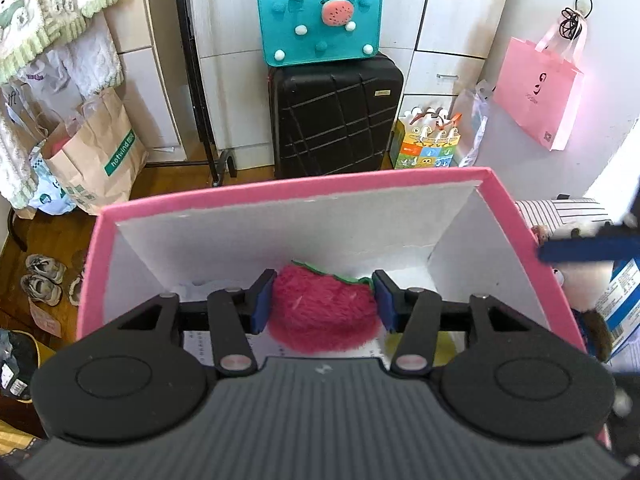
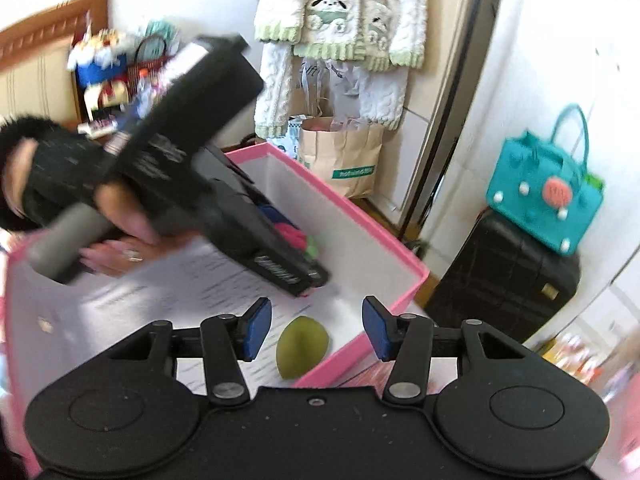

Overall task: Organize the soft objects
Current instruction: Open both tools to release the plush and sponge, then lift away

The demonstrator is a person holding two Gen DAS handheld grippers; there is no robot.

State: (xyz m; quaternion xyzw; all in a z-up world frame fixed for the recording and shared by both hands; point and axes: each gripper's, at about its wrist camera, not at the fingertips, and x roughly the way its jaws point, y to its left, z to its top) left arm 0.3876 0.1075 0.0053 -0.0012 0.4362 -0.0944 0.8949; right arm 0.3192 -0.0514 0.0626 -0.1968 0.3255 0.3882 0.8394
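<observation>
Right gripper [image 2: 316, 330] jaws over green plush [image 2: 303, 347] (unseen from left wrist)

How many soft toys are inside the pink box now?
2. The pink furry strawberry toy lies on the floor of the pink box, between the left tool's fingers. The green toy lies near a corner. Others may be hidden.

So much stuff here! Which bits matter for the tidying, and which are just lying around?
Part of the job:
pink box
pink fluffy toy
green toy
left tool
right tool

Just lying about:
black suitcase
teal bag
paper bag
shoes
</observation>
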